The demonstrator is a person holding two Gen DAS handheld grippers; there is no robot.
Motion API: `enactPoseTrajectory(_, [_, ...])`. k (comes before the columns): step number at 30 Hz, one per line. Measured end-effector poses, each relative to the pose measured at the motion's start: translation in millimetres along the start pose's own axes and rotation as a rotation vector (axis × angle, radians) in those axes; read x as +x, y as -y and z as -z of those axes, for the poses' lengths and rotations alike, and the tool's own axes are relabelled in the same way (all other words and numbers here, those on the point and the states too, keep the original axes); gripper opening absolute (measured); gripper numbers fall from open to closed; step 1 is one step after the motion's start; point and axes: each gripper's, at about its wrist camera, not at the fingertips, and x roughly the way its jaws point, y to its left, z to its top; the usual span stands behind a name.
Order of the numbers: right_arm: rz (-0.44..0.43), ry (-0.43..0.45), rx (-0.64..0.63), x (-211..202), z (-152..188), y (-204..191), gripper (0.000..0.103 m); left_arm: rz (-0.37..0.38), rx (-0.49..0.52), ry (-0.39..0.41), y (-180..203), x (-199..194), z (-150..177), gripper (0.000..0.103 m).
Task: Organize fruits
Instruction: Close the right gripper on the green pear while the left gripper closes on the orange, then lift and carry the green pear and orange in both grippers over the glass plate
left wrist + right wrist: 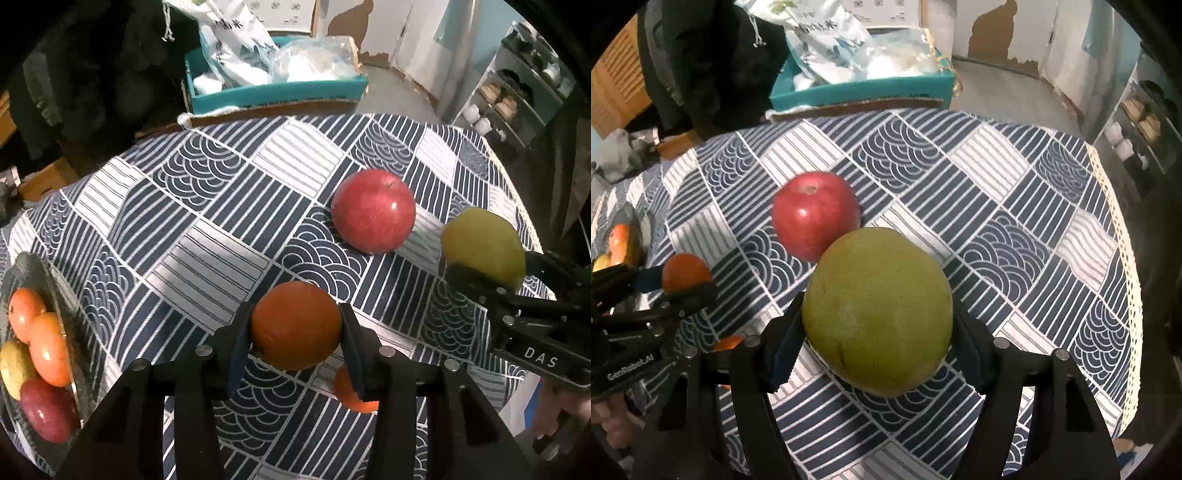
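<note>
My left gripper [295, 325] is shut on an orange [295, 325] and holds it above the patterned tablecloth [207, 221]; it also shows in the right wrist view [687, 274]. My right gripper [879, 314] is shut on a green pear [879, 310], which also shows in the left wrist view [484, 247]. A red apple [373, 210] lies on the cloth between them, also seen in the right wrist view [816, 214]. Another orange [351, 395] lies on the cloth under the left gripper. A grey bowl [55, 280] at the far left holds several fruits.
A teal box [277, 92] full of plastic bags stands beyond the table's far edge. A shoe rack [517, 96] stands to the right. The table edge with lace trim [1123, 240] runs along the right.
</note>
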Motion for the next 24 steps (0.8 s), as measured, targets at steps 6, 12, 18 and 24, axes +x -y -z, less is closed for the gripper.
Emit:
enactPoseTrajectory(6, [-0.012,0.043,-0.017,-18,-5,-10,0.072,0.006,-0.019,0.041,-5,-24,-1,0.046])
enactPoseTrajectory(12, [-0.025,0.085,-0.032,-36,-9,-19,0.072,-0.011,-0.018,0.087,-10,-46,-2,0.046])
enactPoseTrajectory(18, [-0.036,0.117,-0.051,-50,-13,-26,0.072,-0.010,-0.026,0.114,-16,-66,0,0.046])
enactPoseTrajectory(24, [-0.057,0.151,-0.064,-66,-16,-34,0.072,-0.006,-0.039,0.149,-21,-85,2,0.046])
